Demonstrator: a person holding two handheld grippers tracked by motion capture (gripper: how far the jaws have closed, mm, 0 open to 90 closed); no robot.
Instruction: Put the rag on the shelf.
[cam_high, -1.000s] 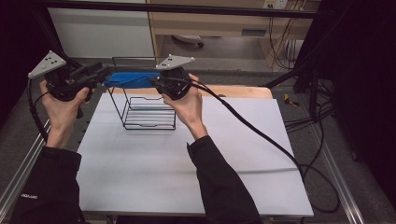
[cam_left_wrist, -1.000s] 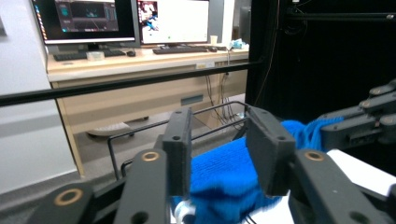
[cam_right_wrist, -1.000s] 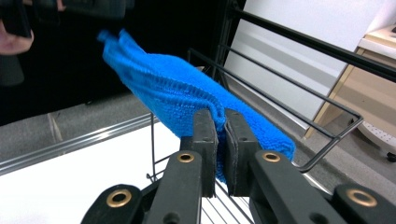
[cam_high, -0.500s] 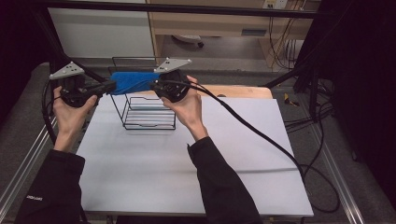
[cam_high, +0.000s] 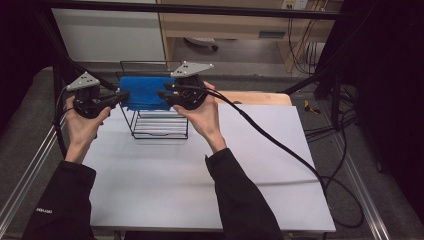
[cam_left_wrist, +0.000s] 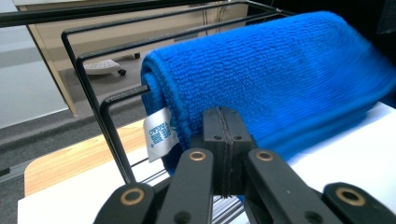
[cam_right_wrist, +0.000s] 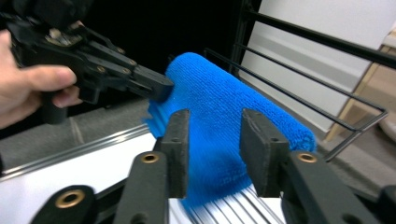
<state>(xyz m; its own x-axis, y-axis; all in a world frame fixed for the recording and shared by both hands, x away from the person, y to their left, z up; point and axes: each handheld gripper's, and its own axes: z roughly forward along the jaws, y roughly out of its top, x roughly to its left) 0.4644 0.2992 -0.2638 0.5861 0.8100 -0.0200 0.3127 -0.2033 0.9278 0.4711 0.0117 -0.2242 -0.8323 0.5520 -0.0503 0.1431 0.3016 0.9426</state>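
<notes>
So there's a blue microfiber towel (cam_high: 144, 93) folded over the top rail of a black wire rack (cam_high: 159, 127), hanging down both sides of it like a saddle. Looped, fuzzy weave, stitched hem along the edge. From the left gripper view the towel (cam_left_wrist: 280, 79) has a small white care tag (cam_left_wrist: 159, 133) with teal print dangling off its lower corner, right beside one of the rack's upright wires (cam_left_wrist: 114, 140). The rack has a slatted wire base under the towel and more thin rails running behind it.
</notes>
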